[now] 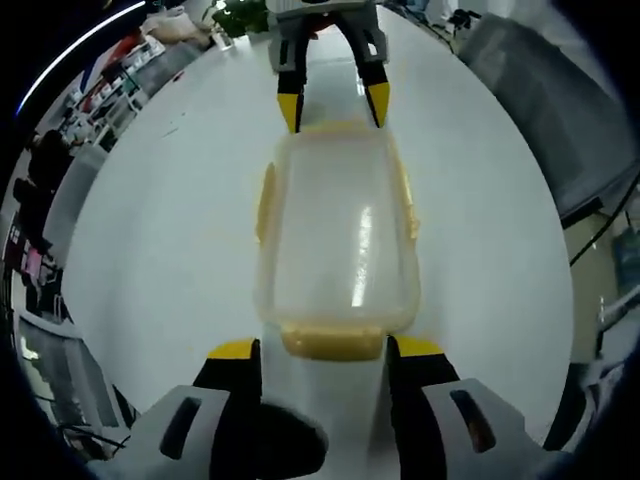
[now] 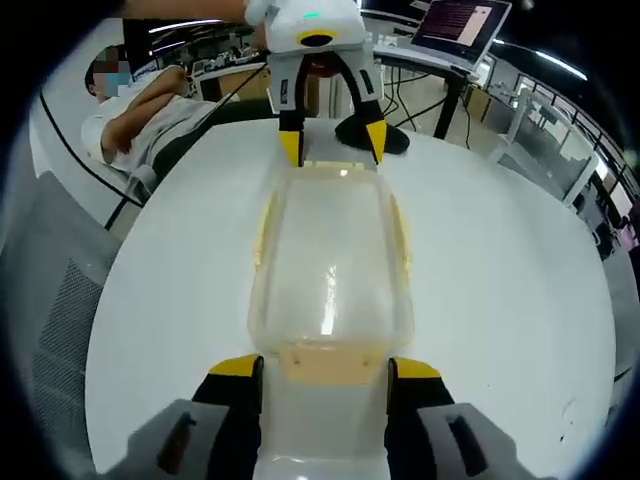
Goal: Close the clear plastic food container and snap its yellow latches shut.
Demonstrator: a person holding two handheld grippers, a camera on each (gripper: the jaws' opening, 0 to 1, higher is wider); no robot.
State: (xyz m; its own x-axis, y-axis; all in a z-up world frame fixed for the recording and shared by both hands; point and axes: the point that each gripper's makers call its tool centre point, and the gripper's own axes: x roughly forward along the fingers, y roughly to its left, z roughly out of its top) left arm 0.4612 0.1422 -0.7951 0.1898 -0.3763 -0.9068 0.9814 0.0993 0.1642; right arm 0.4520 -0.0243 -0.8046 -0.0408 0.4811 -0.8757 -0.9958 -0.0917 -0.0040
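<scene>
Flanking container (image 1: 340,240) (laptop (image 2: 458,30) beyond): claws.

A clear container (image 1: 338,235) with its lid on lies at centre on a white table (image 1: 160,250). Yellow latches sit at its 3, 6 and 9 o'clock sides. The left gripper (image 1: 322,350) rises from 6 o'clock, its yellow-tipped jaws spread either side of the near latch (image 1: 332,342). At 12 o'clock the right gripper (image 1: 333,104) stands likewise spread at the far end.
</scene>
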